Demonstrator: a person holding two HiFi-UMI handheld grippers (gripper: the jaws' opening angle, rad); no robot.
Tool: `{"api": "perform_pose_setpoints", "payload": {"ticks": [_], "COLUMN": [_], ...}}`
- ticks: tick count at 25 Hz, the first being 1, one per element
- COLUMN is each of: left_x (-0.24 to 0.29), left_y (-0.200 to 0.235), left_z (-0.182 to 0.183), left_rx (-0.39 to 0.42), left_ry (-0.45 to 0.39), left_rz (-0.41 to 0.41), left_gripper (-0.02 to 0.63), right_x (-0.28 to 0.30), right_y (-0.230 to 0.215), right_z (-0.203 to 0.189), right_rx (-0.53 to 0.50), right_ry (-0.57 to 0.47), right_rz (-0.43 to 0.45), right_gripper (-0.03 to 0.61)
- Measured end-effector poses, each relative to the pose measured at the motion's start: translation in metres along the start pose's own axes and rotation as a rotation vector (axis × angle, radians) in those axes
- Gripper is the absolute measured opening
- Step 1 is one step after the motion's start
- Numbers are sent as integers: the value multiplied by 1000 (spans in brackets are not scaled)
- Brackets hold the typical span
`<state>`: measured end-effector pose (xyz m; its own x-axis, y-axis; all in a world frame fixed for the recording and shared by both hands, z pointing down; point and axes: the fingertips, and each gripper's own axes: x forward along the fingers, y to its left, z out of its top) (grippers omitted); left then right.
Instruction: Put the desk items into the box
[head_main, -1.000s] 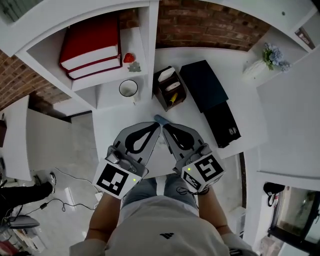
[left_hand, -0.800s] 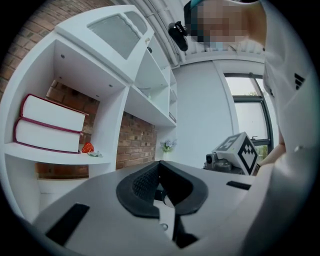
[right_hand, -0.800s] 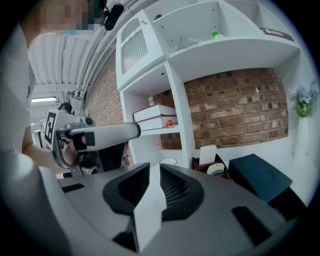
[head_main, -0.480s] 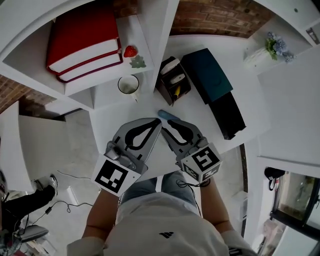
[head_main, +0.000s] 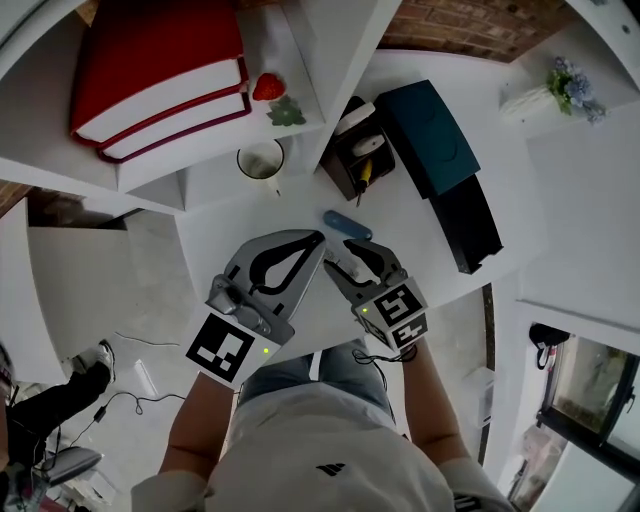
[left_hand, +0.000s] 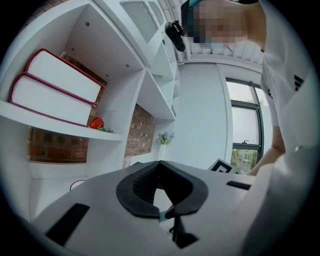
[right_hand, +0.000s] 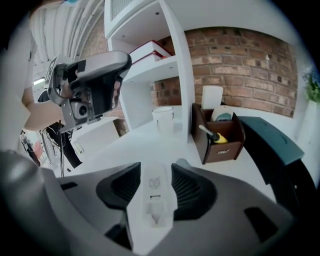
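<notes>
A small blue oblong item lies on the white desk, just beyond both grippers' tips. My left gripper is shut, its tips meeting with nothing between them. My right gripper is beside it and its jaws are opening. A white oblong item with a small label lies between the right jaws, which do not visibly press on it. A brown open organizer box with a yellow-handled tool inside stands farther back.
A dark teal box and a black box lie at the right. A white mug stands by the shelf unit, which carries red books and a strawberry ornament.
The right gripper's jaws have parted, and a white item now shows between them. The blue item, earlier at the tips of both grippers, now lies a little ahead of them.
</notes>
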<state>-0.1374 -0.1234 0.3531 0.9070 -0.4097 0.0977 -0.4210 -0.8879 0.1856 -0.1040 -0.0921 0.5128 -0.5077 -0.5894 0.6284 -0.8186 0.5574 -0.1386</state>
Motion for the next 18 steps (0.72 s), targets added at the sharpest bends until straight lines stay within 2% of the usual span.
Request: {"api": "perform_pose_setpoints", "payload": {"ticks": [3,8,12,18], "left_x": [0,-1,-4,-10], "left_y": [3,4,6,10], "left_z": [-5,-12,-12,-15], "left_rx": [-8,-8,-8,-16], "left_ry": [4,21,23,26], "left_rz": [-3,-5,4,22], "left_gripper": [11,11,11,11], "right_x": [9,21,29,32], "right_y": [2,5,6,2], "right_z": [-19,-35,-48,-51], "right_rx": [-12,-48,-120,-168], "right_ry": [71,131,204,245], "right_rz": [17,26,11,-20], "right_gripper": [207,239,241,245]}}
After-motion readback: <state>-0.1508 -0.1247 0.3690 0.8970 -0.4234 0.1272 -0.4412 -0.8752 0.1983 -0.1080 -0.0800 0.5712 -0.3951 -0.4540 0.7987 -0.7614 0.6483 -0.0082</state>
